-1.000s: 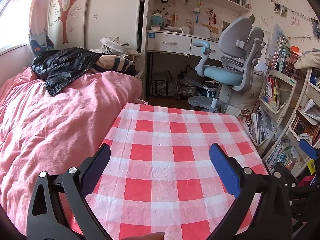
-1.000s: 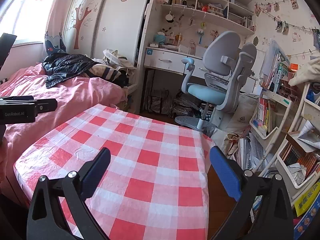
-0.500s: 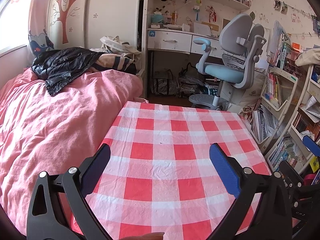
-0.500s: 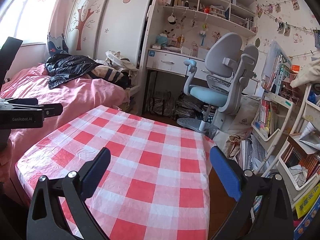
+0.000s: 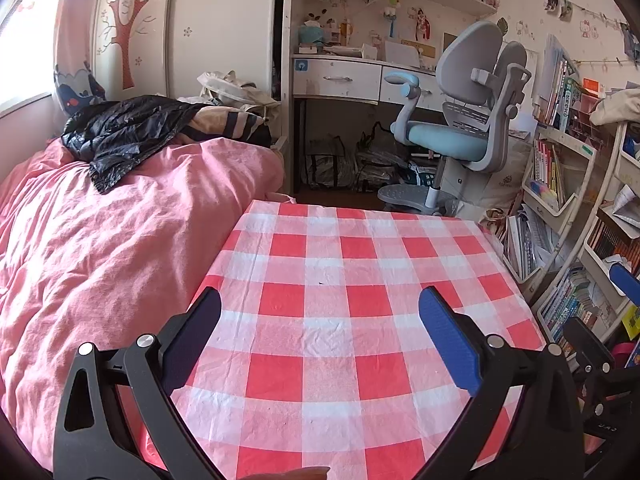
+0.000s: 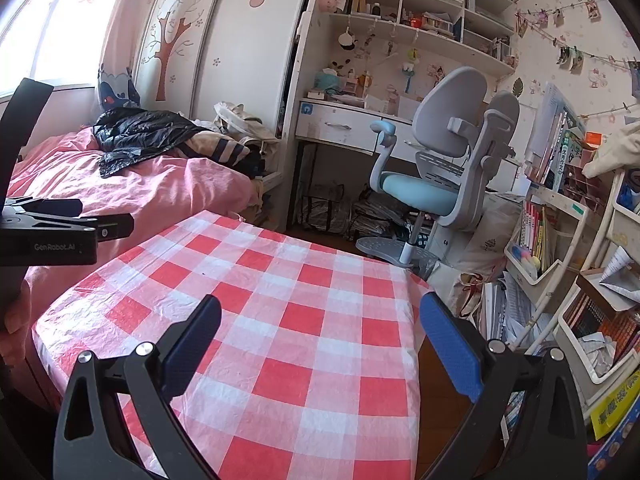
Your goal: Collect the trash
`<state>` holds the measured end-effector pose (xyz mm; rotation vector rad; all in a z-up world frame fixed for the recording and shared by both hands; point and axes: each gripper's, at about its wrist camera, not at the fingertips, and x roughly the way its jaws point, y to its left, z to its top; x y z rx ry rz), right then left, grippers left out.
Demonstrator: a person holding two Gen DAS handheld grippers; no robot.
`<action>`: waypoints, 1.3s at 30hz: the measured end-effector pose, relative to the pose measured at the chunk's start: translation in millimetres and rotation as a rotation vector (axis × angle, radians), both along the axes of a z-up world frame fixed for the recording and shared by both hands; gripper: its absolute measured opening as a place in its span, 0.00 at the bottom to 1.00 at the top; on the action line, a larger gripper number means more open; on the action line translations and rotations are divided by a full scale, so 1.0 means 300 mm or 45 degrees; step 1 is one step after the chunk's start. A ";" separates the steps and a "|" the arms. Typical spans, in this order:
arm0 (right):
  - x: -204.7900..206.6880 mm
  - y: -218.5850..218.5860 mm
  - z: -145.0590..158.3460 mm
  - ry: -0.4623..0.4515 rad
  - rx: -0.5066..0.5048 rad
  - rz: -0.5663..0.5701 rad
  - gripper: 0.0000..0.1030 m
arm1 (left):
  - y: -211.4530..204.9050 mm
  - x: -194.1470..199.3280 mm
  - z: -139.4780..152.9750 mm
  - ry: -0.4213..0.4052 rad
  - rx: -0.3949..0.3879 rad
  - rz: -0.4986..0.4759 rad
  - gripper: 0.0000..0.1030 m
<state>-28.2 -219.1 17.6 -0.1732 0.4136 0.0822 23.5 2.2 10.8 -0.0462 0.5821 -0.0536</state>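
Both grippers are held above a surface (image 5: 360, 312) covered w/ a red-and-white checked cloth. The left gripper (image 5: 320, 340) is seen w/ its fingers (image 5: 448, 340) spread wide, nothing between them; only the cloth shows in the gap. The right gripper (image 6: 320, 344) is likewise spread wide, fingers (image 6: 450, 344) empty, pointed over the surface's right part, w/ the surface edge and the floor seen below the right finger. In the right wrist view the left gripper's black body is seen at the far left edge, apart from the right one.

No trash can be made out on the cloth in either view; the checked top (image 6: 280, 320) looks bare apart from creases and a few tiny dark specks, too small to identify.

A bed w/ a pink duvet (image 5: 100, 248) is set just beside the surface on the left; a black jacket (image 5: 120, 136) is piled at its far end, next to a striped cushion (image 5: 228, 124). Beyond the surface, a white desk w/ drawers (image 5: 340, 78) is seen, bags stuffed beneath it, and a grey-and-blue swivel chair (image 5: 460, 128) in front. Shelves packed w/ books (image 6: 560, 240) are lined along the right side, near the surface's right edge.
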 end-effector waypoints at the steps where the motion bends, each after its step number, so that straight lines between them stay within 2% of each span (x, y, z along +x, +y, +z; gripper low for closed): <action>1: 0.000 0.000 0.000 -0.001 0.001 0.000 0.92 | -0.001 -0.001 0.001 -0.003 0.001 0.000 0.93; 27: 0.003 0.014 -0.010 0.016 -0.023 0.038 0.92 | -0.004 0.009 -0.014 -0.002 0.024 -0.009 0.93; 34: 0.022 0.017 -0.031 0.074 -0.054 0.013 0.92 | 0.022 0.021 -0.044 0.068 -0.097 -0.057 0.93; 39: 0.037 0.005 -0.048 0.125 -0.058 -0.011 0.93 | 0.020 0.015 -0.051 0.080 -0.112 -0.106 0.93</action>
